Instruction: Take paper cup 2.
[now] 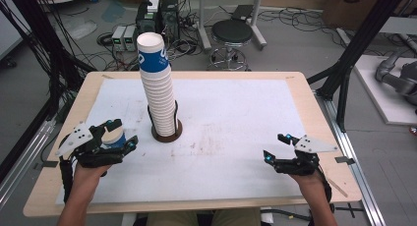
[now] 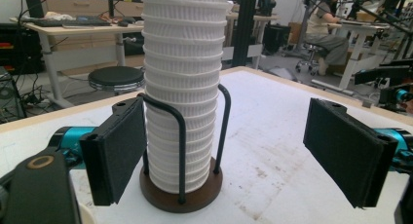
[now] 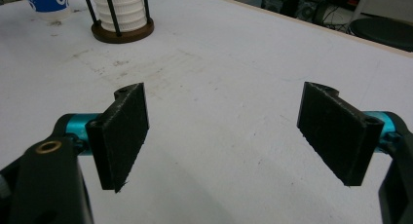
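Resting low on the table (image 1: 236,113), left gripper (image 1: 114,140) and right gripper (image 1: 276,146) both gape empty.

Black gripper (image 1: 288,147), teal joints, grey plate

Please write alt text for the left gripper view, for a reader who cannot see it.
A tall stack of white ribbed paper cups stands in a round brown wooden holder with black wire uprights on a white table mat. The left tool points at the stack with its two black padded jaws wide open and empty.
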A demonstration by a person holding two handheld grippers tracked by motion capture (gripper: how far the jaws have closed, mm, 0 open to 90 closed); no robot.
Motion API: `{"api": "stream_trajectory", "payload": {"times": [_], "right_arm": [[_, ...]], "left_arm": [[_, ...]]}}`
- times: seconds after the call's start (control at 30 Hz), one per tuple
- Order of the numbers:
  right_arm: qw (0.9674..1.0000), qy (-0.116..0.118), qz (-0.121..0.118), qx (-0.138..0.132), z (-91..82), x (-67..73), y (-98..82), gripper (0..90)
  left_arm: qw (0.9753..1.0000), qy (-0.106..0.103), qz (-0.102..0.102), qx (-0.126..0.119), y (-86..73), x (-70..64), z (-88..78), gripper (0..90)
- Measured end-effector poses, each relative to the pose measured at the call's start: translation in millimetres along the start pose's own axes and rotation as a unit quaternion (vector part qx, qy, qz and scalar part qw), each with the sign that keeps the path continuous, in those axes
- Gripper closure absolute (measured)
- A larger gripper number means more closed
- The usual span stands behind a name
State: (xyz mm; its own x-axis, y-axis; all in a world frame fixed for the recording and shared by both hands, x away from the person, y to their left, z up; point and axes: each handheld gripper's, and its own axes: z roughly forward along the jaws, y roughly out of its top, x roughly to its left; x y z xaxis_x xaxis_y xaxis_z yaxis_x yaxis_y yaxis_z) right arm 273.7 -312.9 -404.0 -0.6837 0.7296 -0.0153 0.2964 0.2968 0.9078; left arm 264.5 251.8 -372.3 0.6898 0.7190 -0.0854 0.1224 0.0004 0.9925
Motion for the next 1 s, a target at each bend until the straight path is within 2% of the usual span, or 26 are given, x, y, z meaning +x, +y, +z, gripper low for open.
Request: {"api": "stream_trajectory", "payload": {"times": [0.3,0.47,0.67,0.87,1.0], "right_arm": [[1.0,0.003,-0.002,0.003,1.8,0.7,0.2,19.4],[1.0,0.007,-0.001,0.003,3.3,-0.2,0.5,19.5],[0.9999,0.013,-0.003,0.006,4.9,-0.4,-0.1,19.4],[0.9998,0.02,-0.007,0.006,8.2,2.3,2.8,19.5],[0.9997,0.023,-0.009,0.007,9.0,3.0,2.9,19.5]], "left_arm": [[0.9999,-0.012,-0.006,-0.008,3.3,-3.9,3.0,15.9],[0.9998,-0.019,-0.009,0.001,5.5,-8.3,7.8,15.9],[0.9994,-0.03,-0.012,-0.009,26.9,-12.9,11.2,15.9],[0.9987,-0.047,-0.01,-0.016,61.1,-13.3,14.3,15.9],[0.9989,-0.041,-0.011,-0.018,80.3,-11.6,14.5,16.0]]}}
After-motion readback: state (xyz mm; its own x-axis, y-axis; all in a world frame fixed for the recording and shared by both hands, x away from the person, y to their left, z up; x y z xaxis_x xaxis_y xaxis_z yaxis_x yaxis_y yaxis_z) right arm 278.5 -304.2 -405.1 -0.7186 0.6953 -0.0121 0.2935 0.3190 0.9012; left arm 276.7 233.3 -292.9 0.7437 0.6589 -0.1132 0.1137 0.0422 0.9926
